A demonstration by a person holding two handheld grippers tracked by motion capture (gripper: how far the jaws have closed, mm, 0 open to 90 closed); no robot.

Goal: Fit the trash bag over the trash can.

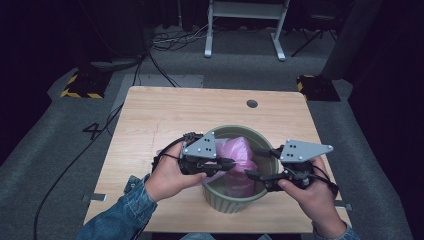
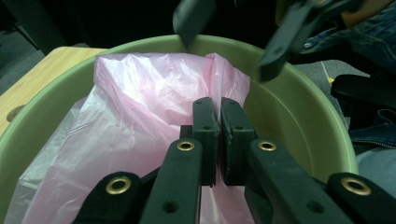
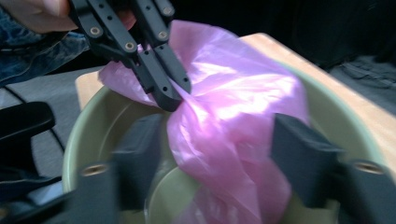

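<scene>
My left claw (image 2: 218,122) is clamped shut on a fold of the thin, crinkled pink plastic bag (image 2: 154,116), and it holds that fold up inside the round, pale green plastic tub (image 1: 227,202), which stands on the light wooden worktop (image 1: 165,112) near my edge. The bag sits in the tub, bunched and standing up above the rim, with its loose film falling away from my pinch toward the tub's floor. My right claw (image 3: 217,161) is spread wide and grips nothing; in its own view the pink film rises straight up between its two blurred jaws, without either pad pressing on it. That is what the coming move turns on, I judge: the bag's raised ridge lies directly ahead of the right claw, running from the left claw's pinch (image 3: 170,95) down toward me, so a pinch would land on the film just below the other claw. In the high view the right claw (image 1: 257,167) comes in over the tub's right rim and the left claw (image 1: 227,162) over the left, tips pointing at each other across the bag.
</scene>
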